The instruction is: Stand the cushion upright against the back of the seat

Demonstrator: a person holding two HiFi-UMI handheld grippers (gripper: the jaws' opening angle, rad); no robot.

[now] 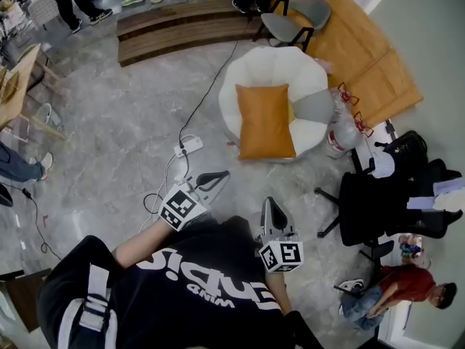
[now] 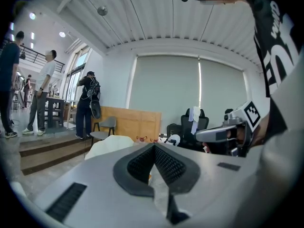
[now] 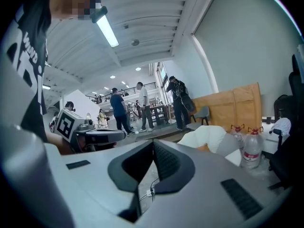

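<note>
An orange cushion [image 1: 265, 120] lies flat on a round white seat [image 1: 254, 67], beside a small grey cushion [image 1: 314, 106]. Both grippers are held near my body, well short of the seat. My left gripper [image 1: 220, 175] is shut and holds nothing; its jaws meet at the tip [image 2: 154, 148]. My right gripper [image 1: 270, 203] is also shut and holds nothing, its jaws meeting [image 3: 153, 146]. The left gripper view shows the white seat [image 2: 109, 144] ahead, and the right gripper view shows the seat [image 3: 209, 136] with a sliver of the orange cushion [image 3: 204, 147].
A white power strip [image 1: 187, 147] and its cables lie on the floor between me and the seat. Water bottles [image 1: 341, 133] stand right of the seat, black office chairs [image 1: 385, 202] further right. Wooden steps [image 1: 182, 27], a grey chair [image 1: 294, 17] and people are beyond.
</note>
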